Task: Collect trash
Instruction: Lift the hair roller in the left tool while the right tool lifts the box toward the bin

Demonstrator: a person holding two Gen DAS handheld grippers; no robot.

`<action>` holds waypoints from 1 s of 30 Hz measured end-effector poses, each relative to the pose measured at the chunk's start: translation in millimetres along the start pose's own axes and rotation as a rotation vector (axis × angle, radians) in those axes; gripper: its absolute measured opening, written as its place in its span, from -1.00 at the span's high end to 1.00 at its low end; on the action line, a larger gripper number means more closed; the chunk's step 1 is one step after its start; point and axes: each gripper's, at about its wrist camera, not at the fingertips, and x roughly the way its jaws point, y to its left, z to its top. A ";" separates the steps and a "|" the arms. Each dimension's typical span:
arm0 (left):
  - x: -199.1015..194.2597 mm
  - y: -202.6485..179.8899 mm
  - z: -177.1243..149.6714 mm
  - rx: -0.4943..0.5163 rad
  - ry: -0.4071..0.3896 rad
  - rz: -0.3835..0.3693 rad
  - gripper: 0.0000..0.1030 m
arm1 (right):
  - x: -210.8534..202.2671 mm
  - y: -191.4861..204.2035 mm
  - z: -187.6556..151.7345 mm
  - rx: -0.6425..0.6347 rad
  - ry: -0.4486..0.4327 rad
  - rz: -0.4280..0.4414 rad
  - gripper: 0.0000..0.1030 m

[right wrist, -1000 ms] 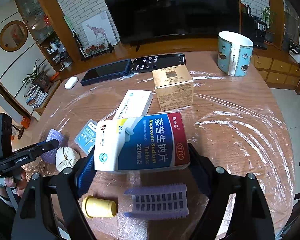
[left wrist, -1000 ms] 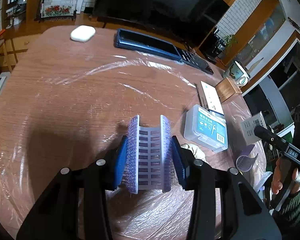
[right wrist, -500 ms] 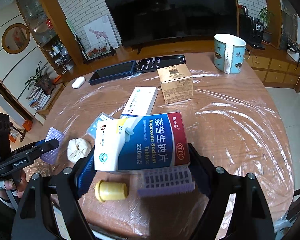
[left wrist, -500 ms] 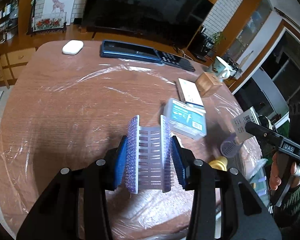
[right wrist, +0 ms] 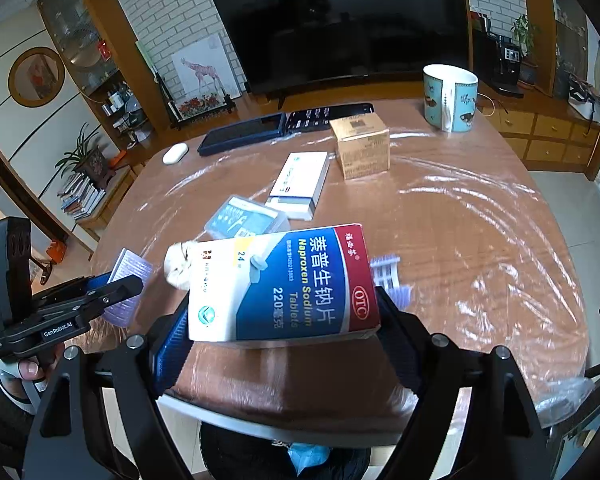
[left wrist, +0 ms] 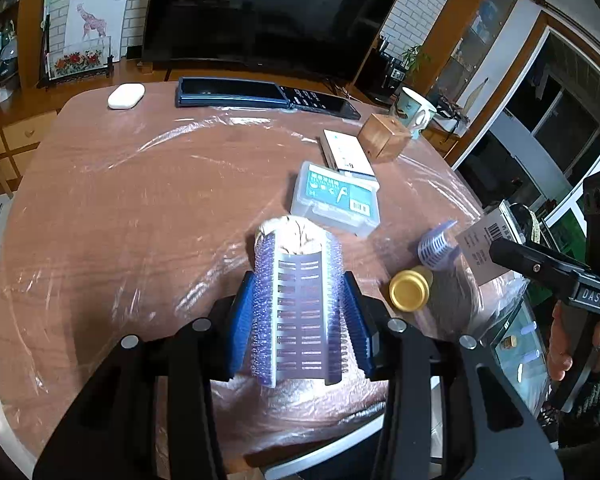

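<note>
The left hand-held gripper (left wrist: 299, 312) is clenched on a purple roller (left wrist: 299, 312), its blue pads pressing the bristled sides. The roller's long axis runs near to far, its open far end pointing toward a crumpled tissue (left wrist: 294, 234) lying on the bench (left wrist: 120, 200) just beyond it; the tissue's near part is hidden behind the roller.

The right hand-held gripper (right wrist: 284, 320) grasps a pill box (right wrist: 284, 284) held above the near bench edge. The box's long axis runs left to right, slightly tilted, printed face up, red end to the right. It hides most of a second roller (right wrist: 388, 272), whose end shows just past the box's right corner, and part of the tissue at its left.

From the left wrist view, a yellow cap (left wrist: 409, 291) lies on the bench right of the held roller, touching or just beside the second roller; which cannot be told. Farther off sit a clear case (left wrist: 336, 200), a white box (left wrist: 346, 152), a tan carton (left wrist: 384, 138) and a mug (left wrist: 414, 112).
</note>
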 end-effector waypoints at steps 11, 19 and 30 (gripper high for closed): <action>-9.8 -25.1 -23.6 -0.039 -0.009 0.043 0.15 | -21.1 -0.1 -28.4 -0.057 0.028 0.071 -0.58; -16.3 -50.8 -44.6 -0.049 -0.011 0.074 0.15 | -37.5 -7.8 -51.0 -0.075 0.046 0.100 -0.58; -25.1 -76.8 -75.9 -0.027 0.008 0.088 0.15 | -53.8 -6.5 -88.9 -0.110 0.088 0.129 -0.58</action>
